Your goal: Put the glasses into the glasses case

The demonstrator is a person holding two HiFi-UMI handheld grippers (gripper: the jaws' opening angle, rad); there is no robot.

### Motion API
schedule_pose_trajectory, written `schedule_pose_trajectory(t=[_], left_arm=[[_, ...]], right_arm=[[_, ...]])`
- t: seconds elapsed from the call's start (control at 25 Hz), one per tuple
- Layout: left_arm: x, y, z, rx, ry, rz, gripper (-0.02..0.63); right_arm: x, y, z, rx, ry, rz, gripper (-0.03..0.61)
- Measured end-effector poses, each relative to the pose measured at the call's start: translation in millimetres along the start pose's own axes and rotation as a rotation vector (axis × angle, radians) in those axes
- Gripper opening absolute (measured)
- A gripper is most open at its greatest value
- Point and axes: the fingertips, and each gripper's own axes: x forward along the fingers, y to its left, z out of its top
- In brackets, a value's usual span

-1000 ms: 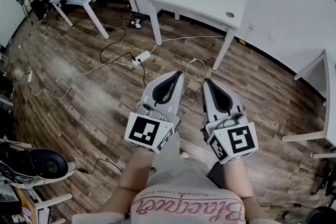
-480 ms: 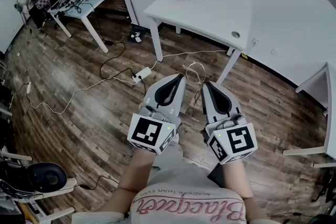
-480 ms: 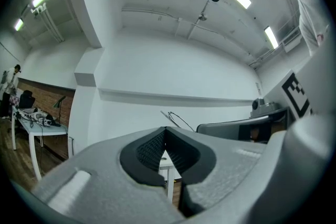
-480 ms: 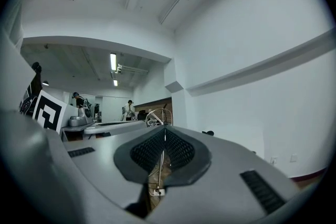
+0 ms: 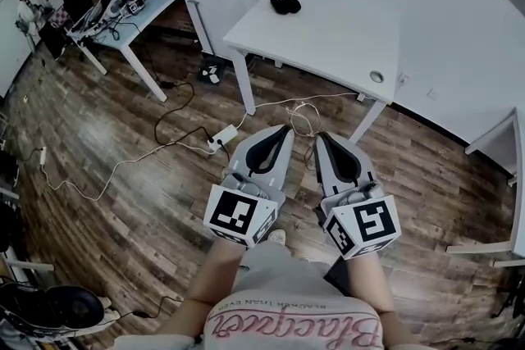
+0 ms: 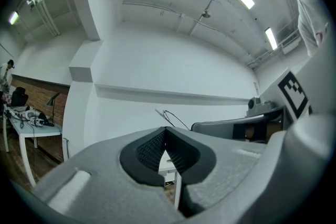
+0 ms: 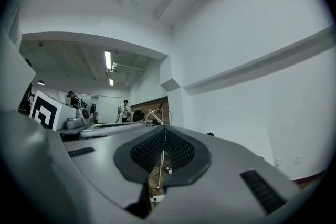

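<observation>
- Wooden flooring (image 5: 123, 201) lies below us, and a white table (image 5: 328, 45) stands ahead.
- On its far end sits a dark object (image 5: 285, 4), too small for us to tell case from glasses.
- Our left gripper (image 5: 277, 129) and right gripper (image 5: 322, 137) hover side by side, well apart from that object, each with its jaws pressed together on nothing.

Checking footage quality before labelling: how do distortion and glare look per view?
Head view: strong fisheye bend, even light, white table sharp. Left gripper view: dark rounded corners, glaring ceiling lights. Right gripper view: same dark corners, white wall evenly lit.
</observation>
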Motion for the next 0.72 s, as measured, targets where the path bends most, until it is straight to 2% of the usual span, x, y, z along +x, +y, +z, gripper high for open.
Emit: schedule_pose_trajectory(t=[0.72], left_arm=[[82,91,-20,-0.026,0.017,0.021,0.004]], right_arm=[[114,-47,-8,0.002,0.024,0.013,0.012]])
